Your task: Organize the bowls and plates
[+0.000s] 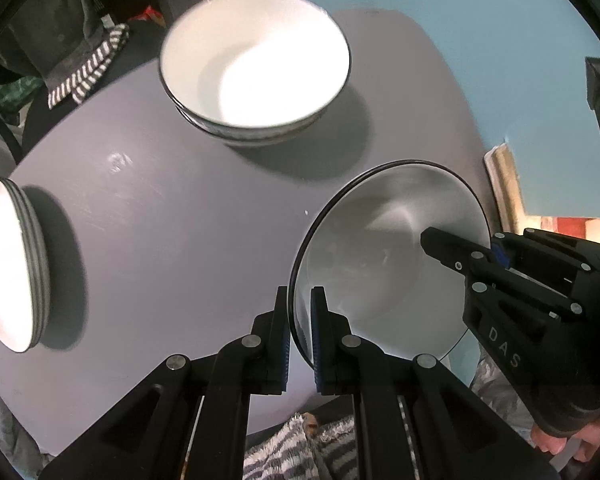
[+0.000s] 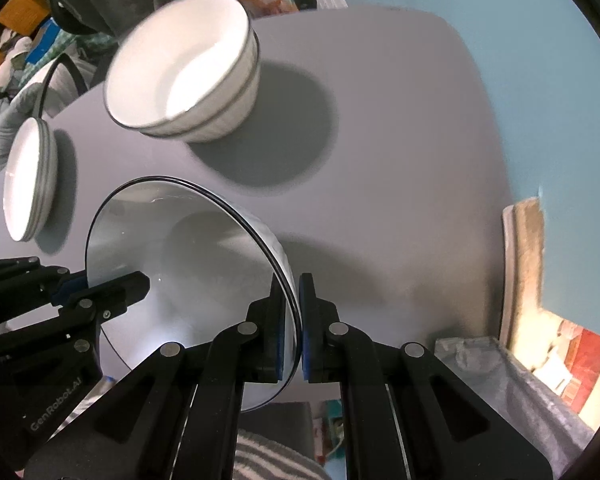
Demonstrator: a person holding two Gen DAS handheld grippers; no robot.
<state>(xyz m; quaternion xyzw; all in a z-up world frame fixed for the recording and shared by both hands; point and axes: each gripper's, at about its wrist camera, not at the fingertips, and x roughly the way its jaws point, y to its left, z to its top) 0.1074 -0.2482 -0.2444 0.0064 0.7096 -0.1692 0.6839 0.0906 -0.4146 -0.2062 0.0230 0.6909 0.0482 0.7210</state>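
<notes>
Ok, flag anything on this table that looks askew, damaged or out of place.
Nothing looks broken or spilled. Only the grey plate is off the table, tilted, its rim pinched on opposite sides by the left tongs and right tongs. The bowl stack and plate stack sit neatly.

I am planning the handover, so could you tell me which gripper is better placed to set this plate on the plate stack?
Left, probably. Both grippers clamp opposite rims of the plate, but the left gripper holds the rim facing the plate stack, while the right gripper holds the far rim.
</notes>
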